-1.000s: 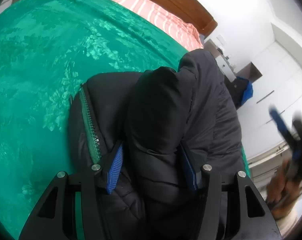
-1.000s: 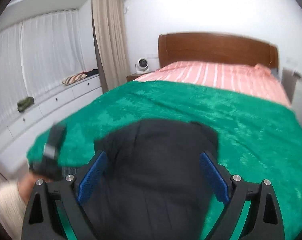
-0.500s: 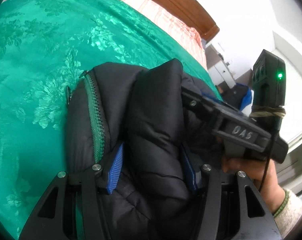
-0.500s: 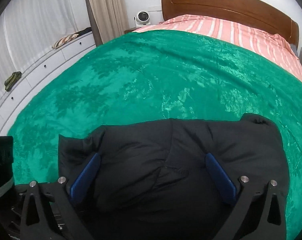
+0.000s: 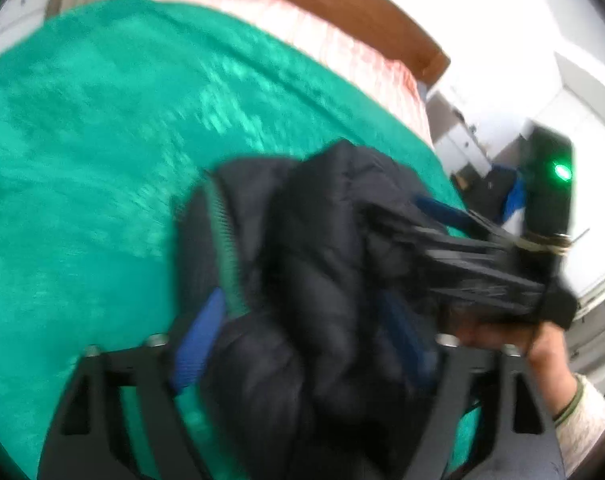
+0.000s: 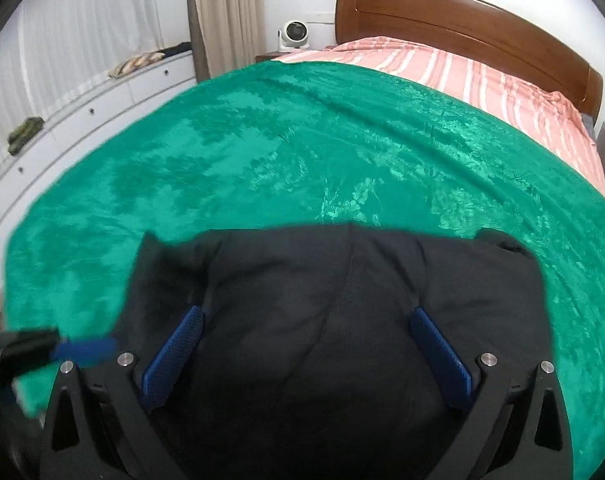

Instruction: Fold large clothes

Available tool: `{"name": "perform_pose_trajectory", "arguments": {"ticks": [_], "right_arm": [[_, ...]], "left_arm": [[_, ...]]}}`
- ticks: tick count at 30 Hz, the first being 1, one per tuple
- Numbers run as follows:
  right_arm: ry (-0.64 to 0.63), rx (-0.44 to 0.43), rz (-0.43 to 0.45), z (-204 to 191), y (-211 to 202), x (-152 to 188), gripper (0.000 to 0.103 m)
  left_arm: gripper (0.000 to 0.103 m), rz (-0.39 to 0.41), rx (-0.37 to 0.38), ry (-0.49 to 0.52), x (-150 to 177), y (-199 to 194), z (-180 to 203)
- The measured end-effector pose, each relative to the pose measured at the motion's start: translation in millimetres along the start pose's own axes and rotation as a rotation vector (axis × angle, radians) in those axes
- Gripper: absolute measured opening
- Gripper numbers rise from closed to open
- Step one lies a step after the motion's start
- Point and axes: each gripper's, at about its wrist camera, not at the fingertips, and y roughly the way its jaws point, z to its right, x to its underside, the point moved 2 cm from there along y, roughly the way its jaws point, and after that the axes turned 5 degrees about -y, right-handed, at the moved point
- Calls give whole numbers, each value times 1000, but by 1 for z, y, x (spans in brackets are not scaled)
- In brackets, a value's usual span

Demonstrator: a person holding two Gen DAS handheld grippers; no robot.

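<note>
My left gripper [image 5: 298, 344] has a bunched fold of the black quilted puffer jacket [image 5: 322, 272] between its jaws, lifting it for folding. My right gripper [image 6: 306, 352] hangs with jaws spread wide, the jacket lying between them on the green plush bed blanket [image 6: 302, 152].

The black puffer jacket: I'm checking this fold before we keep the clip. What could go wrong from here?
1. The jacket bulges in a thick wad between the left gripper fingers; it may spring loose.
2. The right gripper is open over it, so the bundle could unfold.
3. It sits near the green blanket edge and could slide off.
</note>
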Motion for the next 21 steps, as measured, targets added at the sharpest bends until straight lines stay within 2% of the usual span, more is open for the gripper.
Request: {"name": "perform_pose_trajectory", "arguments": {"ticks": [2,5,8,11,14,16,18,21], "right_arm": [[-9,21,94,1,-52,13,103],[-99,85,113,-18,-82,48,103],[-220,80,96,-60,-69,87,102],[-335,169,28,-90,-33,110,103],[-347,206,36,-94,-28,112,103],[-334,194,21,-91,-30,110,103],[-306,179,22,-86,-38,107,103],[-236,168,68,-76,-63,102,103]], "left_arm": [[94,43,-20,-1,3,-25,-10],[95,54,-30,-62,12,-45,-35],[95,43,-63,-120,23,-48,-58],[95,44,-99,-142,31,-50,-67],[95,66,-146,-125,39,-60,-66],[95,81,-182,-108,42,-64,-63],[95,91,-221,-89,42,-65,-62],[95,101,-274,-50,44,-65,-58]]}}
